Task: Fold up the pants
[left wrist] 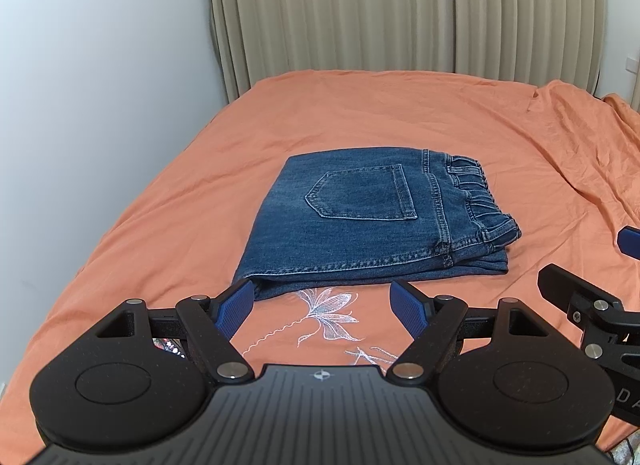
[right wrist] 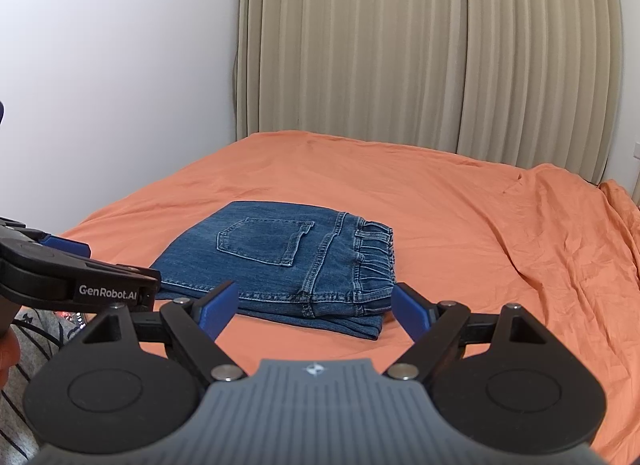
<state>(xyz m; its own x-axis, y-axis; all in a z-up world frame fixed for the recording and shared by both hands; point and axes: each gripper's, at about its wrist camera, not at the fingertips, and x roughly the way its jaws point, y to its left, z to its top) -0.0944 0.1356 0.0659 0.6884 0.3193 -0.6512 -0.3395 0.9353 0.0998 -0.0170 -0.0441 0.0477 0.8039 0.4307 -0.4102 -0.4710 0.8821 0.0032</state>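
The blue denim pants (left wrist: 360,221) lie folded into a compact stack on the orange bed sheet (left wrist: 400,113), back pocket up, elastic waistband at the right. They also show in the right wrist view (right wrist: 280,257). My left gripper (left wrist: 326,305) is open and empty, just in front of the stack's near edge, its left fingertip close to the near left corner. My right gripper (right wrist: 314,309) is open and empty, just short of the stack's near right corner. Part of the right gripper shows at the right edge of the left wrist view (left wrist: 580,305).
A white wall (left wrist: 100,85) runs along the bed's left side and beige curtains (left wrist: 400,9) hang behind it. The sheet is rumpled at the right (left wrist: 580,137) and bears a white flower print (left wrist: 328,317). Striped fabric (right wrist: 24,345) shows at lower left.
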